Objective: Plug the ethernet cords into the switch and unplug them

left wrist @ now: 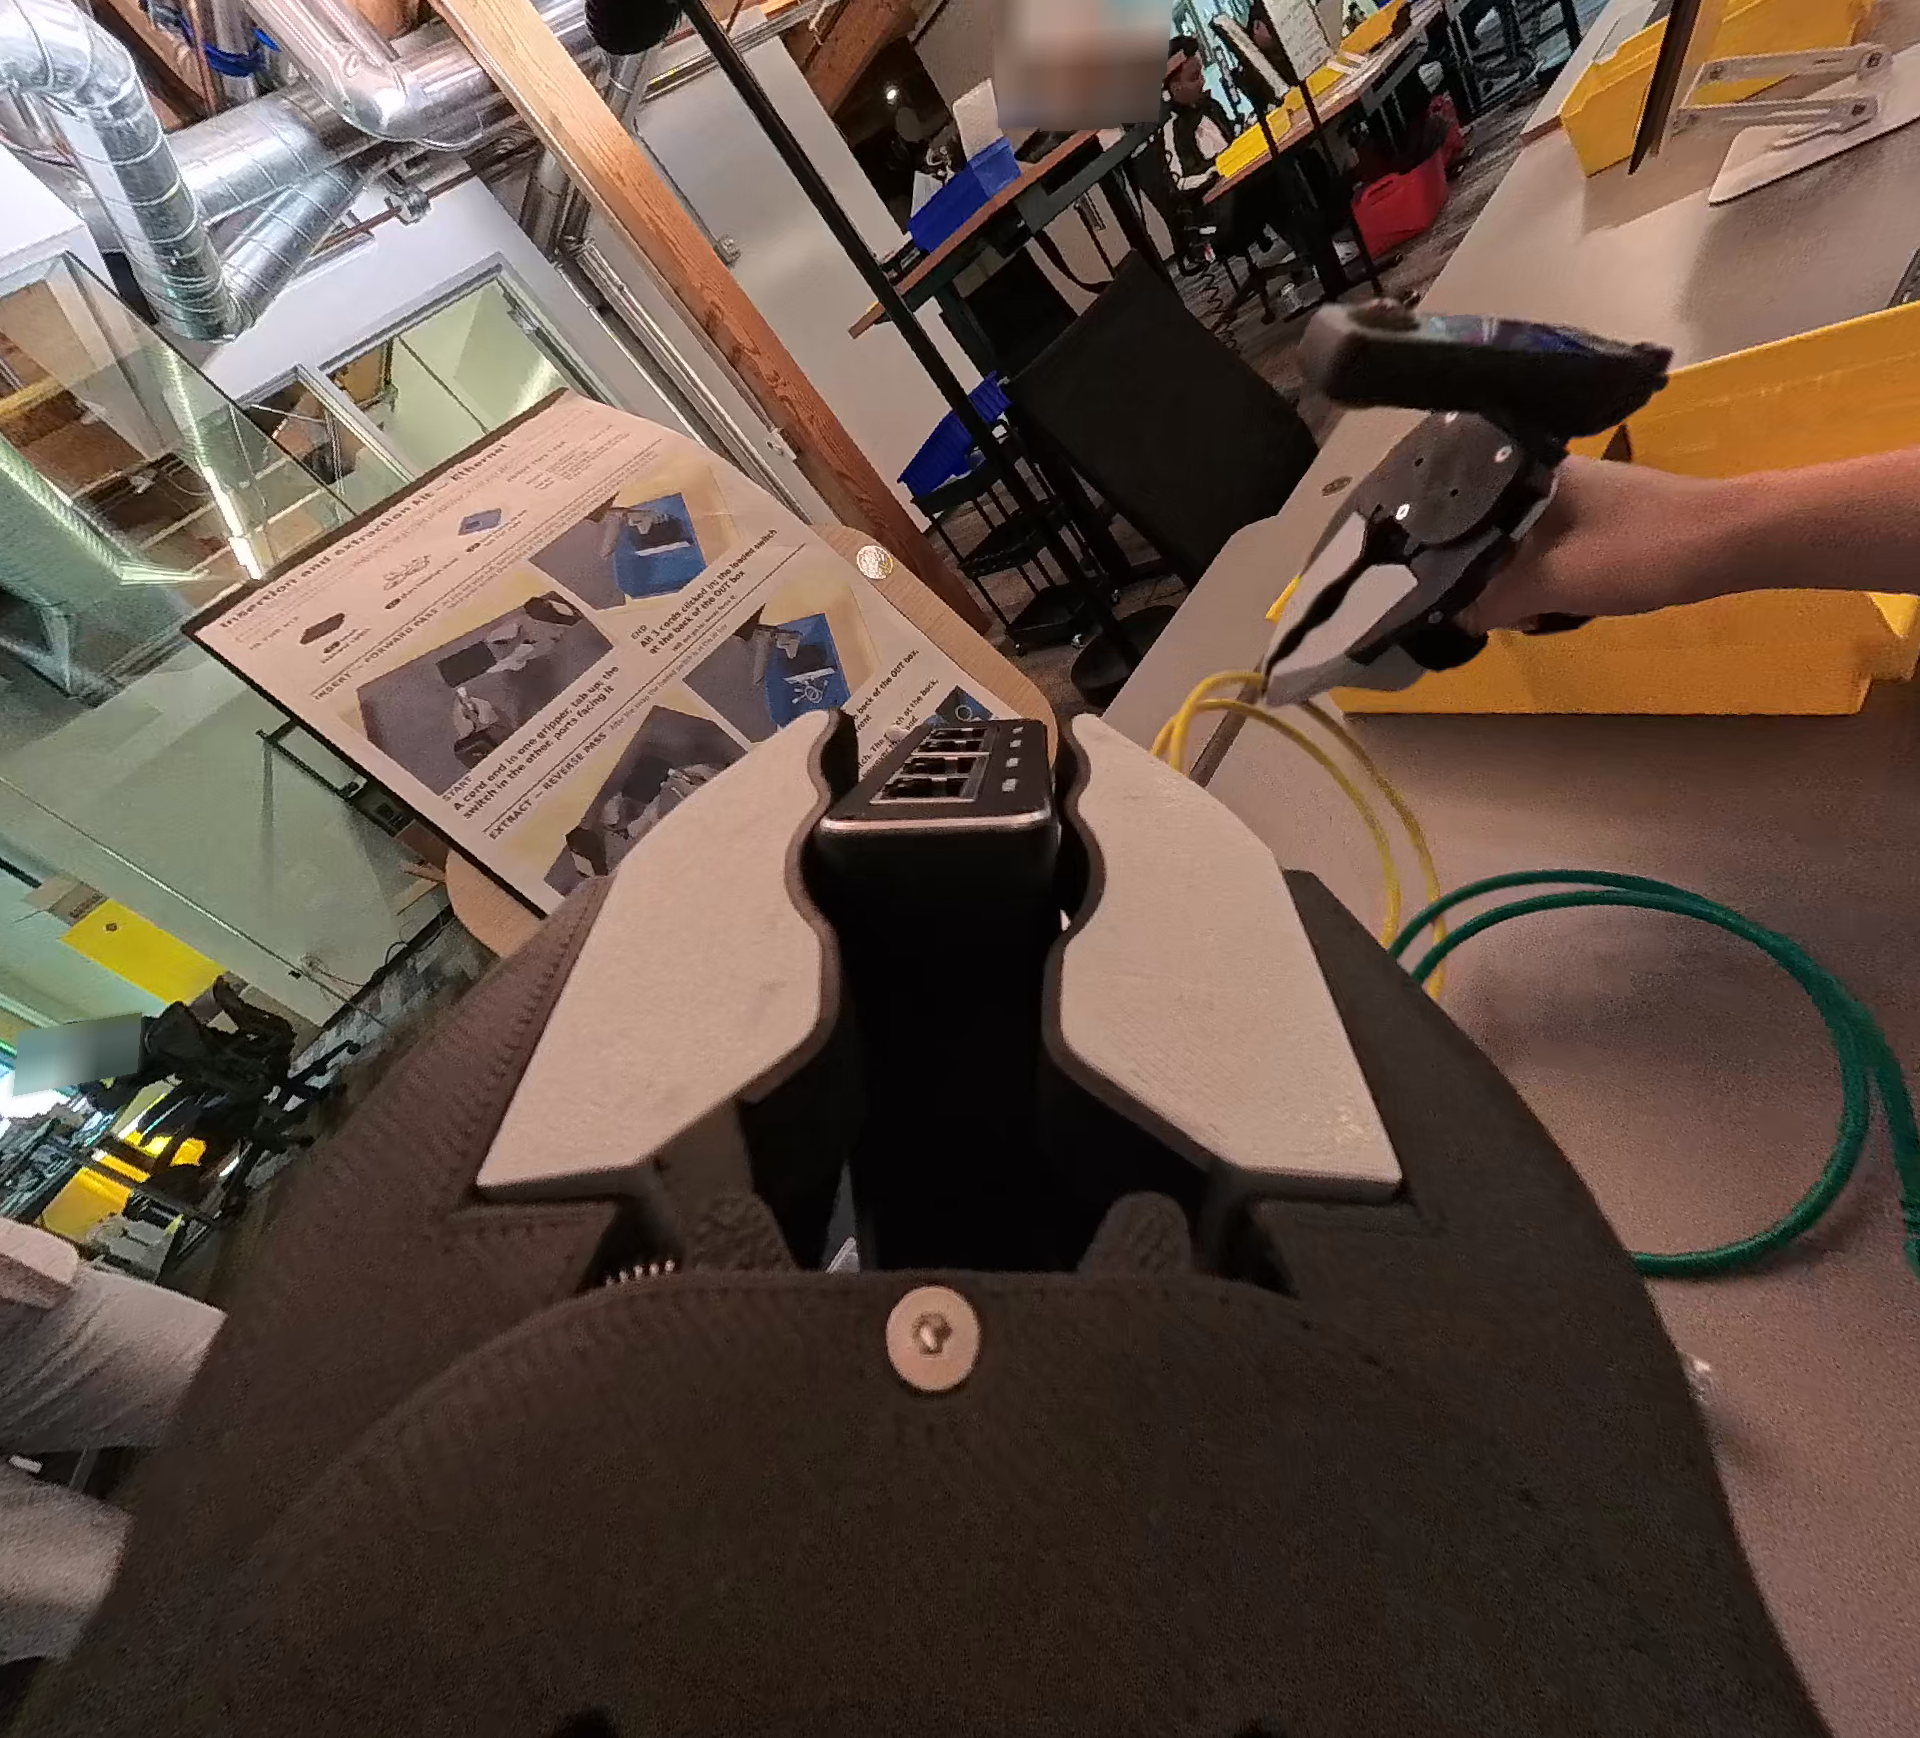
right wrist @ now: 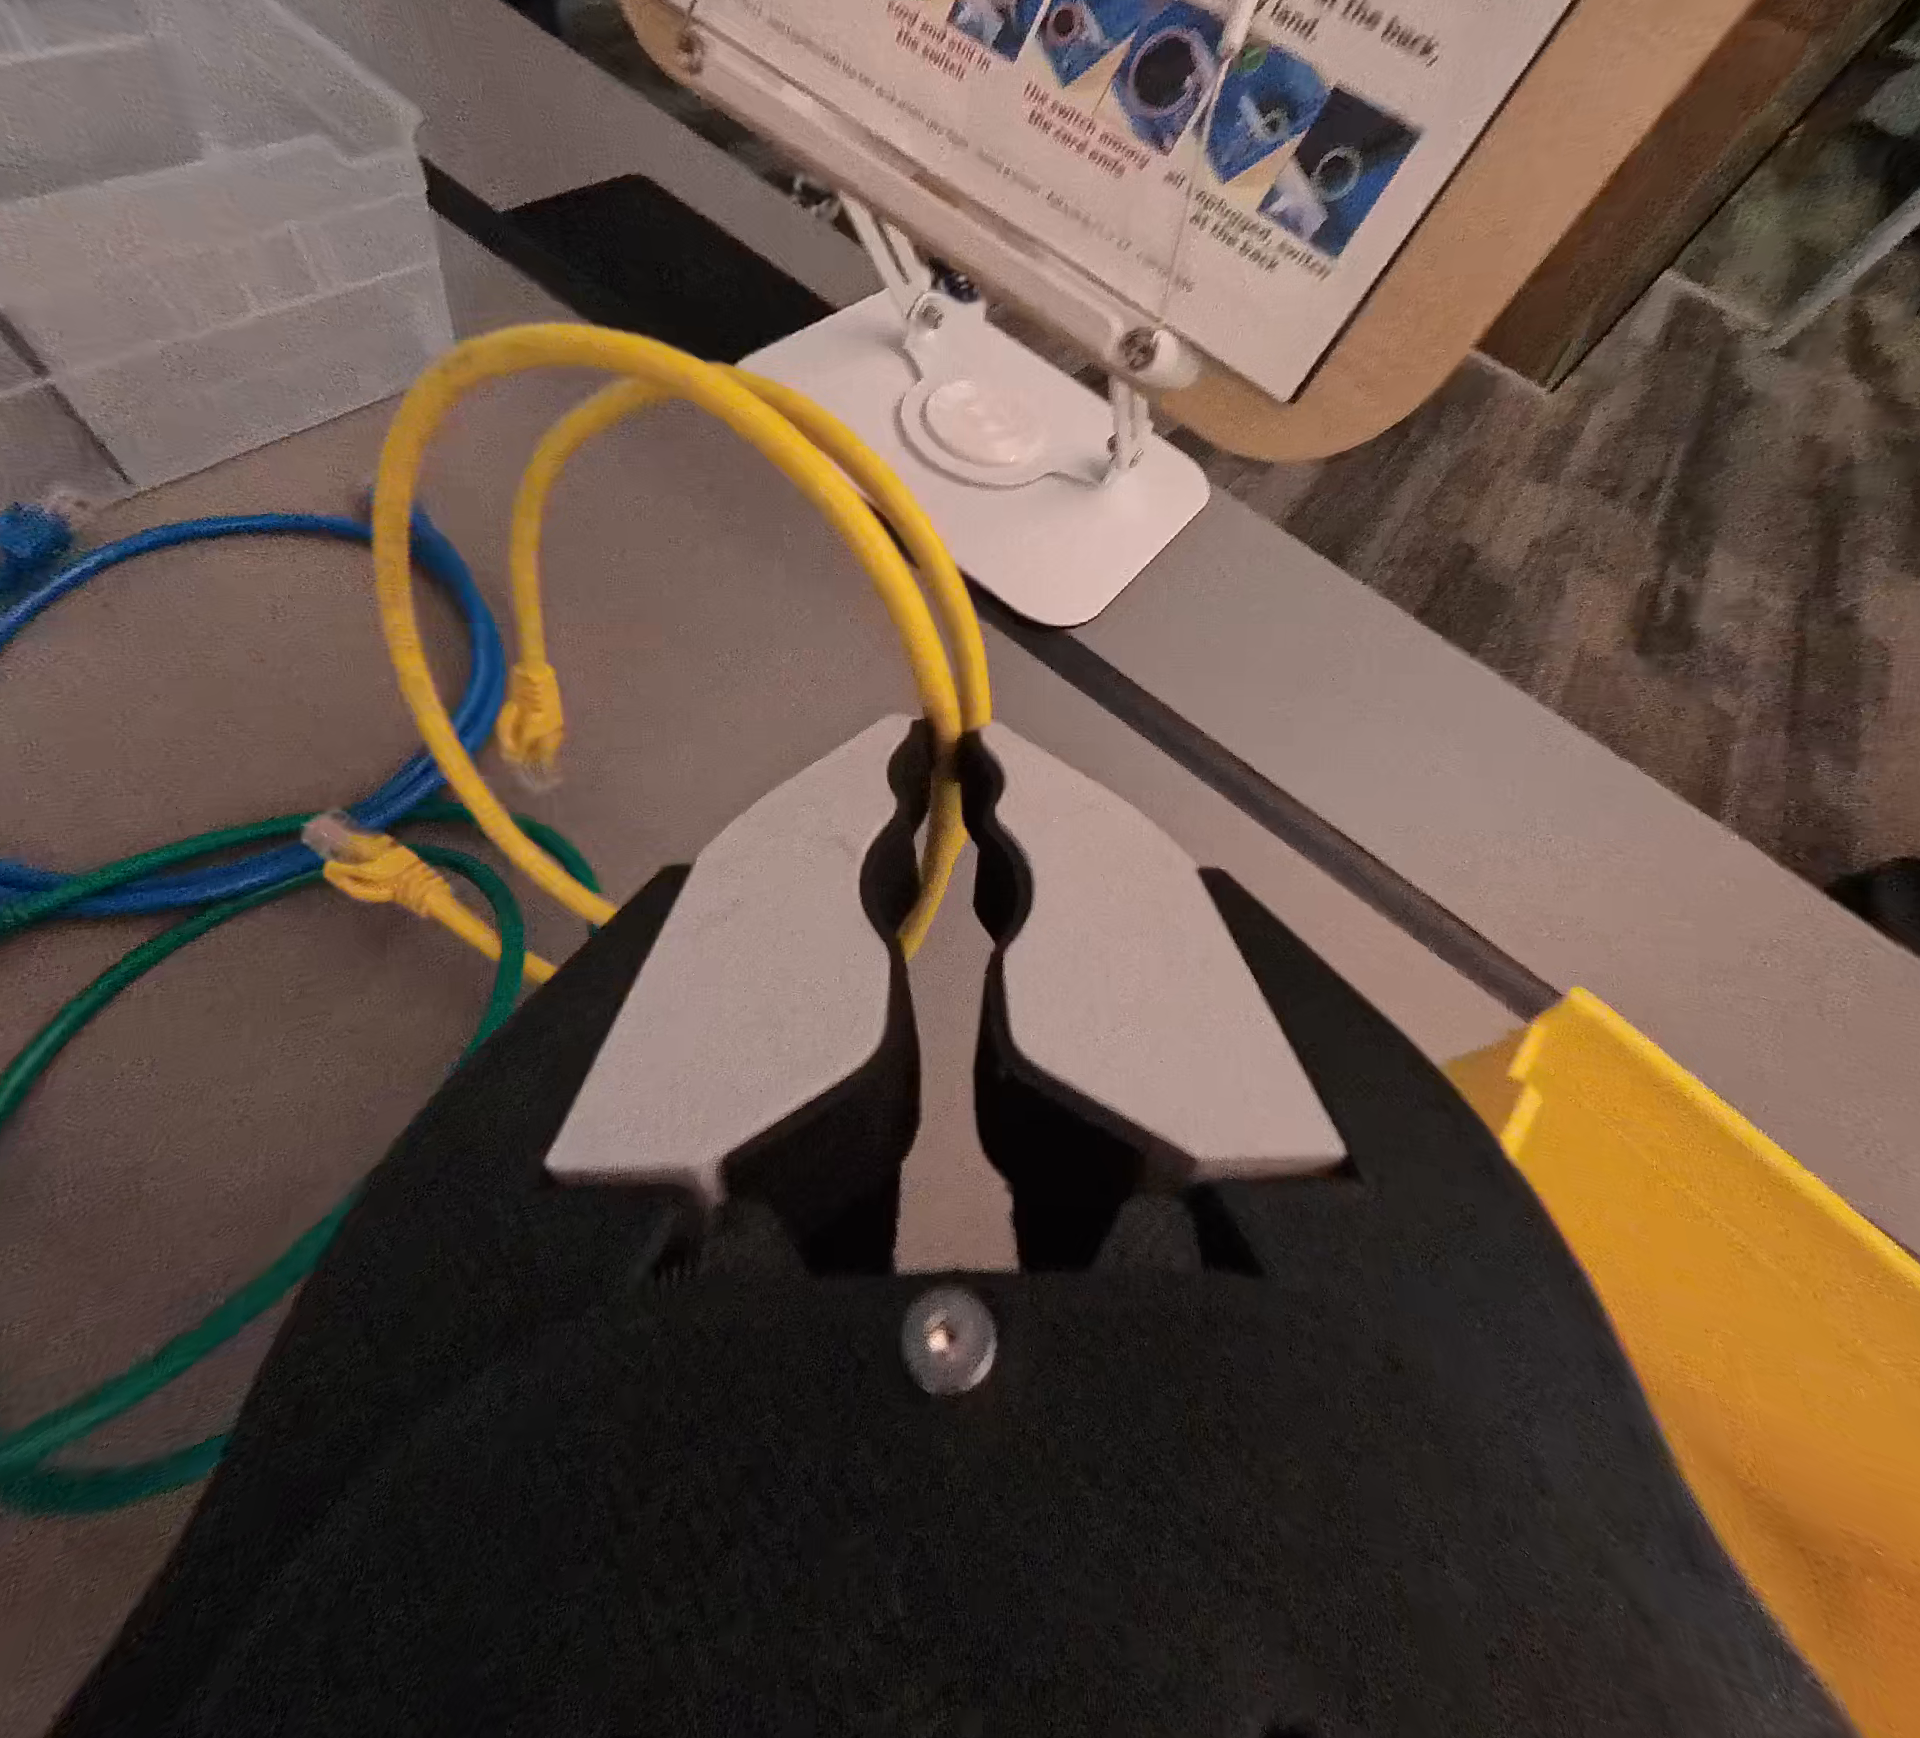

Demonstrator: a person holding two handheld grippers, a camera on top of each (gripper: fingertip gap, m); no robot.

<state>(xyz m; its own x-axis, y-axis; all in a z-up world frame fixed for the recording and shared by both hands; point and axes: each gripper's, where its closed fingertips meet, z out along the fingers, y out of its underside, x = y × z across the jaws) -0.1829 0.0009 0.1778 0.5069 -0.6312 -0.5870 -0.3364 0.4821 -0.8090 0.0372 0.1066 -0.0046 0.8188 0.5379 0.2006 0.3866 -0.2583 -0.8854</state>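
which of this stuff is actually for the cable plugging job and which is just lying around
For the job:
- black network switch, clamped in the left gripper
- yellow ethernet cord, pinched in the right gripper
- blue ethernet cord
- green ethernet cord

Lying about:
- yellow plastic bin
- clear plastic organiser box
- instruction sheet on a white stand

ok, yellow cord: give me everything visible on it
The yellow cord is a thin, glossy-jacketed ethernet cable with yellow boots and clear plugs at both ends. The right gripper is shut on two strands of it at the fingertips, so it arcs up in a loop. One plug hangs free; the other lies over the green cord and blue cord. Neither is in the switch.
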